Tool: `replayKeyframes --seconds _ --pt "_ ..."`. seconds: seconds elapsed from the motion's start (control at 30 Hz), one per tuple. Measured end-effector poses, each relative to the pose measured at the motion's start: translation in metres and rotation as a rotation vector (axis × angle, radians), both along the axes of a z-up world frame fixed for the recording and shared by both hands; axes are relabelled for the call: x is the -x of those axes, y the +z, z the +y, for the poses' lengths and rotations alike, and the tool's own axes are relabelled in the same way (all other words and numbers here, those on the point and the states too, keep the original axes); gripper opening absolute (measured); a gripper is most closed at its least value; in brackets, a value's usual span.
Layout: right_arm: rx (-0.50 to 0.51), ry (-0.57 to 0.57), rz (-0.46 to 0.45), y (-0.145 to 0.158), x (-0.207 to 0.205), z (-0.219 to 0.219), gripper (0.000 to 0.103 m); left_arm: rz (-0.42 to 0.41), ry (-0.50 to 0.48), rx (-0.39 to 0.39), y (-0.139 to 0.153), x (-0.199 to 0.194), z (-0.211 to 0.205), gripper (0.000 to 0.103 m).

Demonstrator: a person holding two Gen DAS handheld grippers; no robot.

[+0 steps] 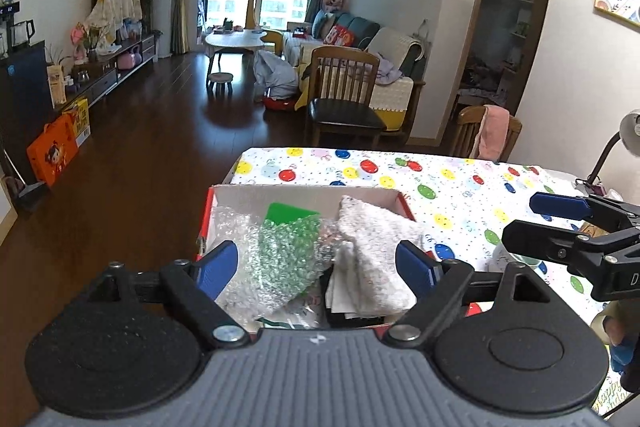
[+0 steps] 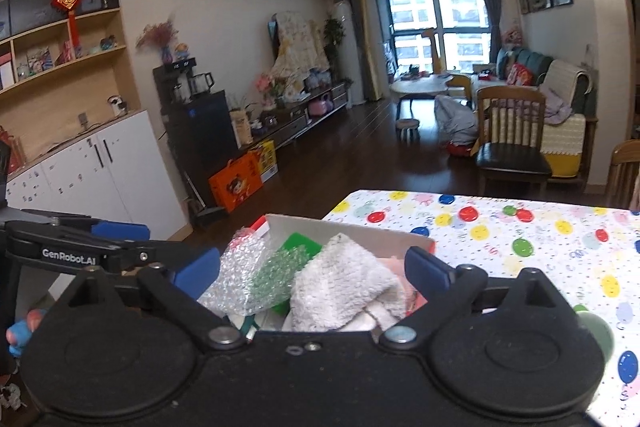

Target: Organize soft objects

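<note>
A red-edged cardboard box (image 1: 304, 191) (image 2: 360, 231) stands at the near left corner of the balloon-print table (image 1: 460, 187) (image 2: 520, 227). In it lie a white fluffy towel (image 1: 376, 251) (image 2: 340, 283), crumpled bubble wrap (image 1: 280, 267) (image 2: 236, 275) over a green item (image 1: 290, 215) (image 2: 300, 243), and a bit of pink cloth (image 2: 396, 263). My left gripper (image 1: 318, 261) (image 2: 140, 243) hovers open over the box with nothing held. My right gripper (image 2: 312, 269) (image 1: 528, 217) is also open and holds nothing; it hangs just right of the left one, above the box's right side.
The table's left edge drops to dark wood floor. A wooden chair (image 1: 344, 91) (image 2: 512, 135) stands beyond the table's far edge, another chair draped with a pink towel (image 1: 494, 131) at the far right. A desk lamp (image 1: 626, 135) and a green round object (image 2: 596, 335) sit on the table's right.
</note>
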State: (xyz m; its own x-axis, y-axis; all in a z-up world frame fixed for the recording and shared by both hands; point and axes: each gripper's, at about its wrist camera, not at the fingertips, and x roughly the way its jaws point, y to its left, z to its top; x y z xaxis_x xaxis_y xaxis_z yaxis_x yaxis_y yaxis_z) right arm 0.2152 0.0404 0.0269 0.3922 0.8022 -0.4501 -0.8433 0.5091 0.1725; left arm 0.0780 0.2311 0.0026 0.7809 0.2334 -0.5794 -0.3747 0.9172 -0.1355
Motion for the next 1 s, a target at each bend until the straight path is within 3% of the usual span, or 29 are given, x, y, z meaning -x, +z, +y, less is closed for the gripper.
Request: replayKeyframes --seconds 0.17,0.27,1.0 --pt "-0.019 -0.034 -0.016 0.000 0.006 -0.007 0.103 -0.020 -0.014 -0.016 0.004 0.002 -0.016 0.092" --pt "-0.031 -0.057 -0.020 -0.002 0.010 -0.013 0.103 -0.035 -0.023 -0.029 0.007 0.002 -0.025 0.103" --pt "-0.045 -0.202 -0.039 -0.012 0.044 -0.039 0.103 -0.096 -0.027 -0.033 0.009 0.023 -0.060 0.103"
